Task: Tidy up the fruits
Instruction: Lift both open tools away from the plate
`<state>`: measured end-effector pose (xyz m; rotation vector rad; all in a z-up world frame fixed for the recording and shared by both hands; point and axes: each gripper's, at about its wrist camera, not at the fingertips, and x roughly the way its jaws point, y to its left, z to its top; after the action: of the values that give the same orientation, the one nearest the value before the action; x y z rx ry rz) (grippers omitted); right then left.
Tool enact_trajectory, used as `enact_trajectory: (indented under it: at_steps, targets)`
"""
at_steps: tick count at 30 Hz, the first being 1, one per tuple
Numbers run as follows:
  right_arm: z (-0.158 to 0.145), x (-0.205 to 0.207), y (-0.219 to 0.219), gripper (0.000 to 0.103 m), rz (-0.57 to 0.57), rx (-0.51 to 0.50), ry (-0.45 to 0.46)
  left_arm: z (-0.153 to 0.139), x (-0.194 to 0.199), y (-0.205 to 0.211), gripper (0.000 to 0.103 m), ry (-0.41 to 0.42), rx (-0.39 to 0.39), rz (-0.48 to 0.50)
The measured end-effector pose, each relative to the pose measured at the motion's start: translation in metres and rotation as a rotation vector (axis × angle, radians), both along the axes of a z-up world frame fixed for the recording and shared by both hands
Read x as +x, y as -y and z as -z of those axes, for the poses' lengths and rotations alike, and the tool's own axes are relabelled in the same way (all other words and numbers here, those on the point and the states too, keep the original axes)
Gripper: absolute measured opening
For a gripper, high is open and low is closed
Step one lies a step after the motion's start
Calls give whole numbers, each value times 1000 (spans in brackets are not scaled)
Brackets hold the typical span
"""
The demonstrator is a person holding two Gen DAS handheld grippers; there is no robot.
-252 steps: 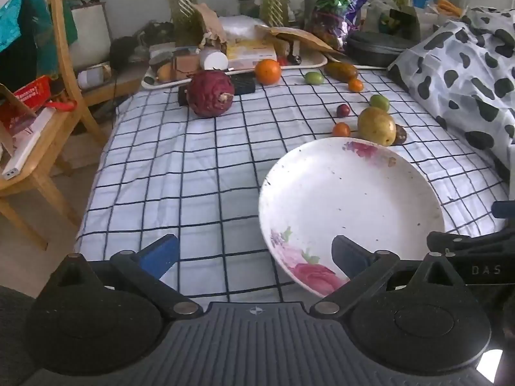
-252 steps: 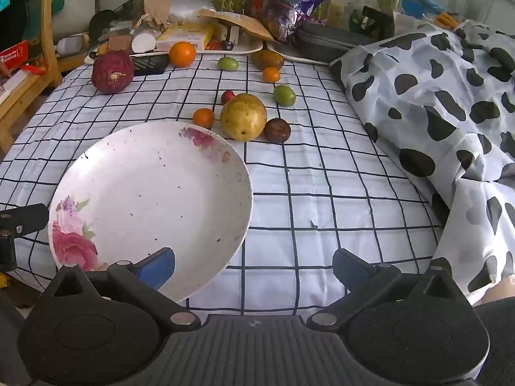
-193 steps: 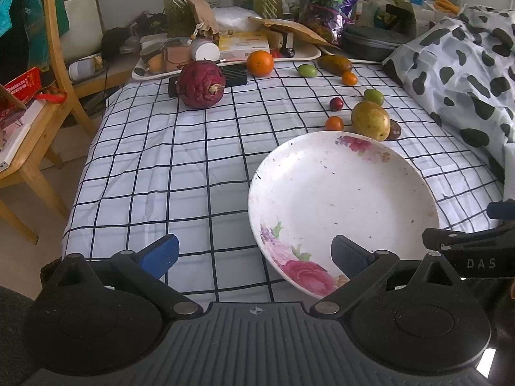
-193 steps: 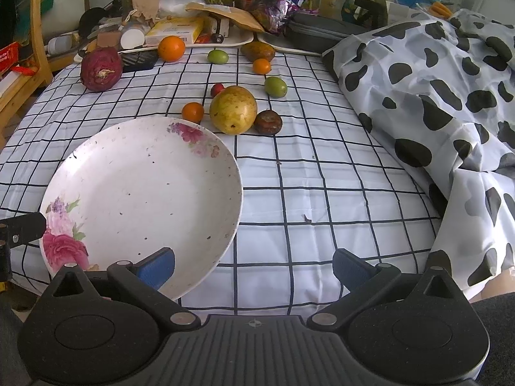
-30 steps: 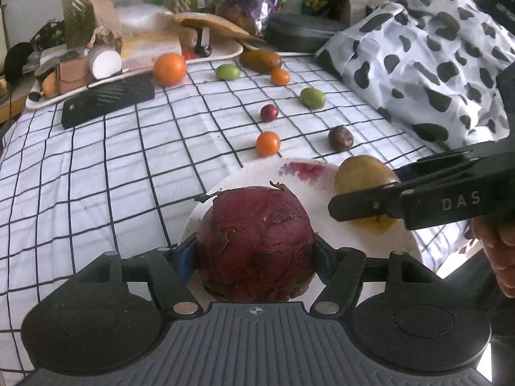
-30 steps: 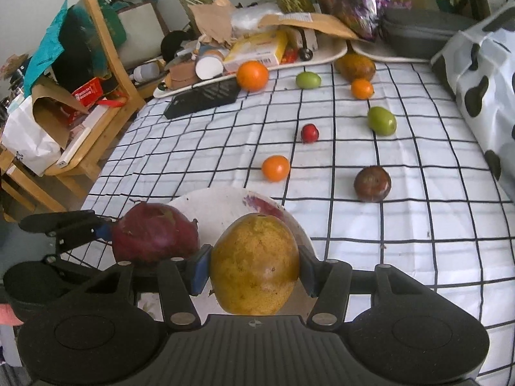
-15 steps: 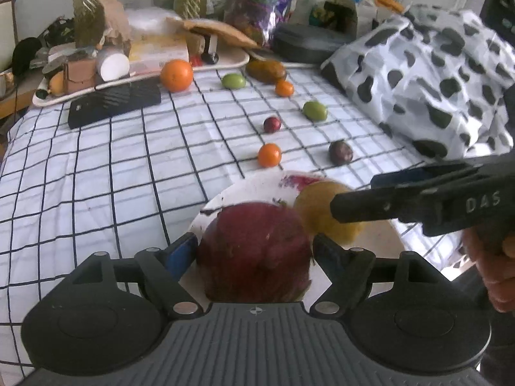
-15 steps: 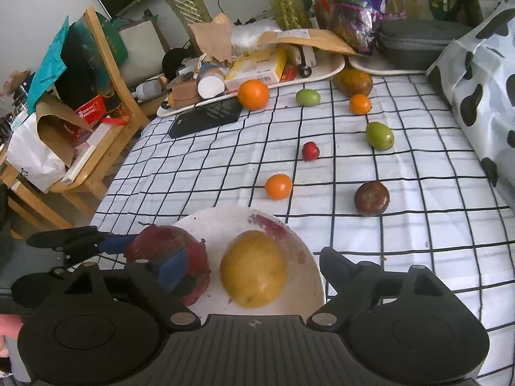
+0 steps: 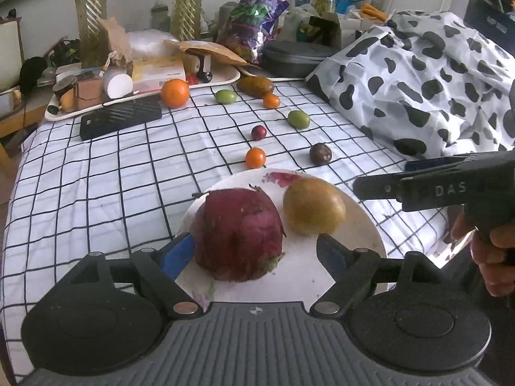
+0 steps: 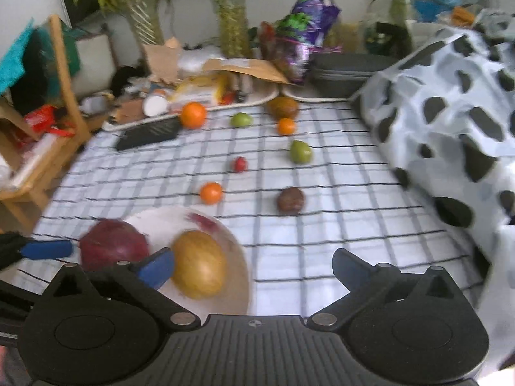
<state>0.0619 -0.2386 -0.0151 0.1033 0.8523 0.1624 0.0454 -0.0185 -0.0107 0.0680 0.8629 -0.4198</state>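
Note:
A white flowered plate (image 9: 363, 225) sits at the near edge of the checked tablecloth. On it lie a big dark-red fruit (image 9: 238, 234) and a yellow fruit (image 9: 313, 206). My left gripper (image 9: 254, 254) straddles the red fruit; its jaws are opening, and the right pad stands clear of the skin. My right gripper (image 10: 254, 270) is opening wide, nothing between its fingers; the yellow fruit (image 10: 199, 263) lies just beside its left finger (image 10: 157, 268). Further back lie loose fruits: an orange (image 9: 174, 92), a small orange one (image 9: 255, 157), a dark purple one (image 9: 320, 153).
More small fruits are scattered mid-table: a green one (image 9: 298, 119), a red one (image 9: 259, 132). A black grille (image 9: 120, 119) and a cluttered tray (image 9: 222, 75) line the back. A cow-patterned blanket (image 9: 418, 80) fills the right. A wooden chair (image 10: 64, 96) stands left.
Both grippers held fruit over the plate a second ago; both have opened and let go. The red and yellow fruits now rest on the plate, and both grippers have drawn back and up.

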Motion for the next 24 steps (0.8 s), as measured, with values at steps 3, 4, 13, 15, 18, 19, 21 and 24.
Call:
enact_trajectory:
  at_steps: [3,4,13,15,18,19,21,24]
  targets:
    - [2,-5,1,103,9,-25,-4,0,-3,0,83,0,1,-9]
    - [2,-6,1,103,8,-22,-5,0,-3,0,83,0,0,-9]
    - [4,-6,-3,103,1,-49,-8,-2,-5,2,83,20,18,-7]
    - [4,-6,-2,103,4,-51,-9,-2,-5,2,83,26,19,-4]
    - [4,-6,-3,103,1,-62,-3,-4,-5,2,83,44,20,-3]
    - [4,-5,-3,103,0,-67,-1,-5,-5,2,83,50,22,-4]
    - [4,-5,-4,103,-2,-79,4,-6,-3,2,83,58,24,-7]
    - [3,-4,-4,103,-2,-91,12,-8,1,2,83,64,16,-11]
